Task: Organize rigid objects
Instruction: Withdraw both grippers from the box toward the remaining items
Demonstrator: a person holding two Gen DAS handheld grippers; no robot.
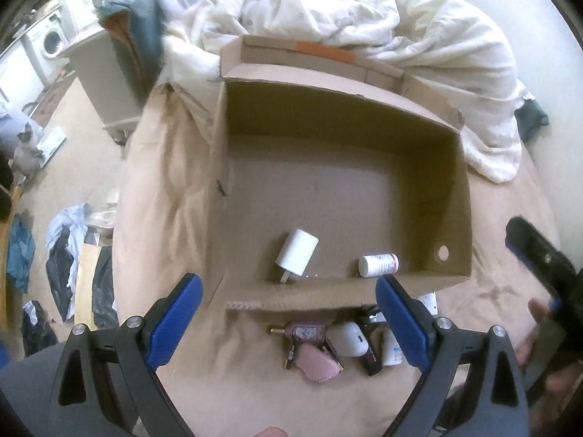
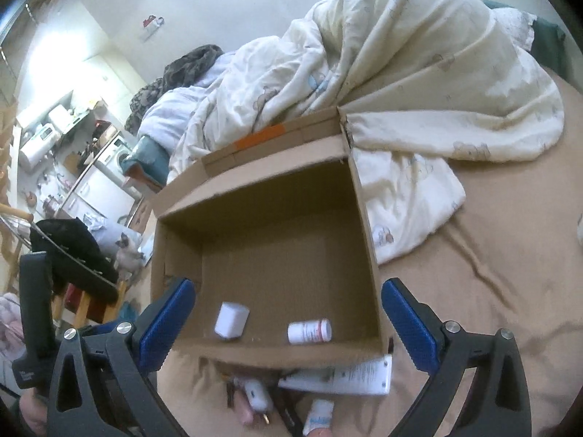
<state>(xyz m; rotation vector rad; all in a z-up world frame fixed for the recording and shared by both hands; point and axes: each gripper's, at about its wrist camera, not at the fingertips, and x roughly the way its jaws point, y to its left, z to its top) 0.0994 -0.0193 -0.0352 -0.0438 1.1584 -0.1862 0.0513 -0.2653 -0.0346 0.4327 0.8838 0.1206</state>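
An open cardboard box [image 1: 455,189] [image 2: 368,225] lies on the beige bed sheet. Inside it, near the front wall, lie a white plug adapter [image 1: 296,255] [image 2: 231,319] and a small white pill bottle [image 1: 377,264] [image 2: 309,331]. In front of the box lies a pile: a pink key case with keys [image 1: 317,358], a white earbud case [image 1: 348,338] [image 2: 257,395], a white tube [image 2: 342,377] and a small white bottle [image 2: 320,415]. My left gripper [image 1: 289,322] is open and empty above the pile. My right gripper [image 2: 288,327] is open and empty above the box's front edge.
A rumpled white duvet [image 1: 364,11] [image 2: 419,83] lies behind and to the right of the box. The bed's left edge drops to a floor with bags [image 1: 69,240] and a cat [image 1: 27,149]. The right gripper's body [image 1: 546,266] shows at right.
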